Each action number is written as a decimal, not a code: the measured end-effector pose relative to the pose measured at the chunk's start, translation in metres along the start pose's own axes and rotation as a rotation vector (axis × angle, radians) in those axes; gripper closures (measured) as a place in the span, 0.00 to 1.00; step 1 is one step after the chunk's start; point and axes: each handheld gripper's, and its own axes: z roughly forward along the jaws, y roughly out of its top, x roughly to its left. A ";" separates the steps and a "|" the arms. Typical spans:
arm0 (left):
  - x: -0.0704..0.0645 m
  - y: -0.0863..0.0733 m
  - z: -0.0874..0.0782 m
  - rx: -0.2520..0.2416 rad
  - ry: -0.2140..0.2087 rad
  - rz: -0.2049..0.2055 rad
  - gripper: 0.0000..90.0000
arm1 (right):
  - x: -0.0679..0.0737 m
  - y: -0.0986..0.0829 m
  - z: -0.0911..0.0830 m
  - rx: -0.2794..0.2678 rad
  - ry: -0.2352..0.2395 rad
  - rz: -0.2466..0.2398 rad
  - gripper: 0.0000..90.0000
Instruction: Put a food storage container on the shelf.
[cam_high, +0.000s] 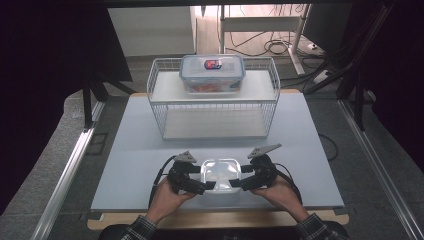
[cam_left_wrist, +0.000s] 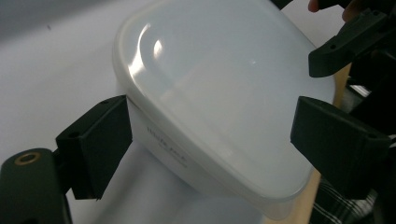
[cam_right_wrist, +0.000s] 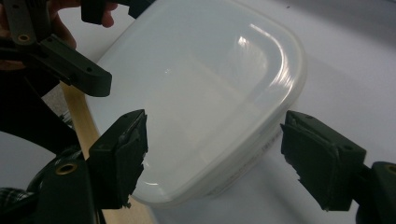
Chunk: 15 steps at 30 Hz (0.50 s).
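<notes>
White tub between 2 grippers

The translucent white container (cam_high: 220, 175), rounded-square with a glossy lid and faint lettering on its side, sits at the table (cam_high: 125, 165)'s near edge. The left gripper (cam_high: 200, 186) and right gripper (cam_high: 239, 184) flank it, jaws spread wide, grasping nothing.

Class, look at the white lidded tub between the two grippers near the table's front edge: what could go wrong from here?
1. The white tub sits close to the table's front edge; an uneven squeeze might push it off.
2. Both the left gripper and the right gripper are open around rounded, glossy walls, so the grip could slip.
</notes>
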 end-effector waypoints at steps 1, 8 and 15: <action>-0.002 -0.001 -0.002 0.002 0.003 -0.010 0.18 | 0.002 -0.001 -0.001 0.003 -0.006 0.000 0.29; -0.009 -0.010 -0.020 -0.044 0.034 -0.026 0.53 | 0.004 -0.006 -0.016 -0.024 -0.020 0.088 0.61; -0.016 -0.013 -0.026 -0.110 0.086 -0.041 0.73 | 0.008 -0.009 -0.026 -0.090 -0.071 0.111 0.76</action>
